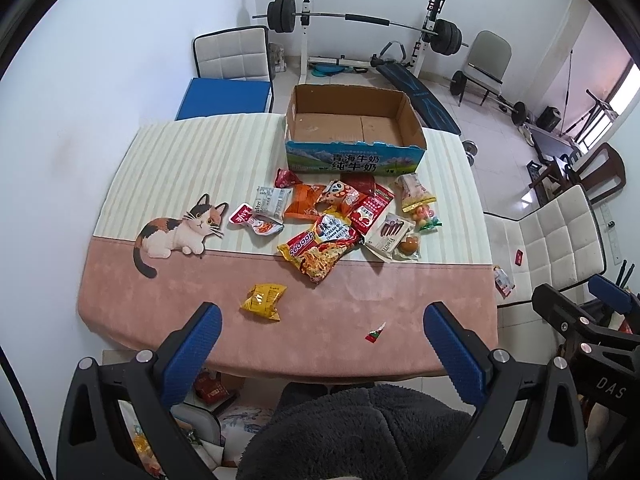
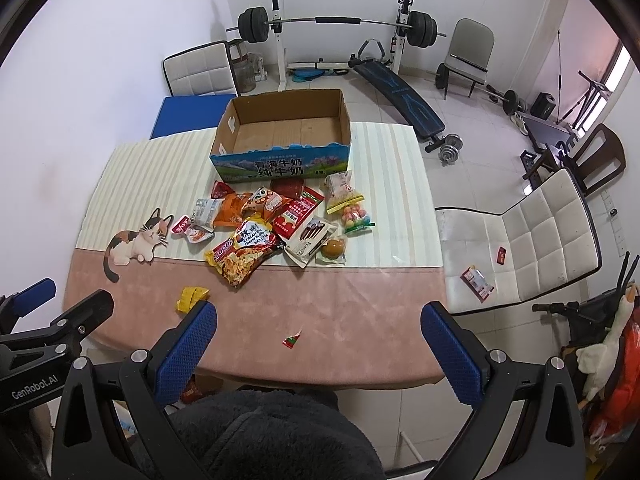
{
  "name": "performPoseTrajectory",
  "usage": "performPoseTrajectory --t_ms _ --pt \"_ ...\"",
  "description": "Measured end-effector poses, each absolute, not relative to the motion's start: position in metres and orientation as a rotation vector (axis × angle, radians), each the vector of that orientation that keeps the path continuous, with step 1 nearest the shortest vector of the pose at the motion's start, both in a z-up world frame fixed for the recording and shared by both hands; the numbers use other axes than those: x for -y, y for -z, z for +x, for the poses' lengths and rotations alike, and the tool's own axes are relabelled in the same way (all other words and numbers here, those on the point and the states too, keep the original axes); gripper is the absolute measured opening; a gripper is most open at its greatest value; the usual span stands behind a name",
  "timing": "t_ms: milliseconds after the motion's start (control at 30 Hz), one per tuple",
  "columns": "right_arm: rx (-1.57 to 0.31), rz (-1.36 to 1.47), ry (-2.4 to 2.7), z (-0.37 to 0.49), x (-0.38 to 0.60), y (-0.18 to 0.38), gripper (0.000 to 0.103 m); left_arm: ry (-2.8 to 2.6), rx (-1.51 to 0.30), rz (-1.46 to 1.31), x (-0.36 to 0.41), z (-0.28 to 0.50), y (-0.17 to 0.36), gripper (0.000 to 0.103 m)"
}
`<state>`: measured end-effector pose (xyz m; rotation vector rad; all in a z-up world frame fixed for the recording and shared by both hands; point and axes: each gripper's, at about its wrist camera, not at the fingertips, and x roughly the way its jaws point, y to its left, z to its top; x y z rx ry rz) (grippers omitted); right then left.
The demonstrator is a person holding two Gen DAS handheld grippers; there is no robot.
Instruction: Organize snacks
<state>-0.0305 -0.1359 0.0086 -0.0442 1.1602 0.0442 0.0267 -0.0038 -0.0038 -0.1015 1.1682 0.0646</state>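
An open, empty cardboard box (image 1: pixel 352 126) (image 2: pixel 286 132) stands at the far side of the table. In front of it lies a pile of several snack packets (image 1: pixel 340 216) (image 2: pixel 280 224), with a large noodle bag (image 1: pixel 320 250) (image 2: pixel 244 254) nearest me. A yellow packet (image 1: pixel 263 301) (image 2: pixel 191 298) lies alone on the pink part of the cloth. A small red wrapper scrap (image 1: pixel 375 333) (image 2: pixel 292 339) lies near the front edge. My left gripper (image 1: pixel 322 326) and right gripper (image 2: pixel 318 326) are both open and empty, held above the table's near edge.
The table wears a striped and pink cloth (image 1: pixel 200 168) with a cat picture (image 1: pixel 180 230). A white chair (image 2: pixel 532 240) at the right holds two small packets (image 2: pixel 478 278). Another chair (image 1: pixel 232 54) and gym gear (image 1: pixel 360 24) stand behind the table.
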Motion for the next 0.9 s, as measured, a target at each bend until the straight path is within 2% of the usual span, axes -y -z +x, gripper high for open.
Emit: performPoseTrajectory --t_ms 900 --pt "-1.162 -0.042 -0.048 -0.0270 0.1361 -0.0121 0.103 -0.064 -1.170 -0.104 0.0012 0.0311 -0.0018 0.103"
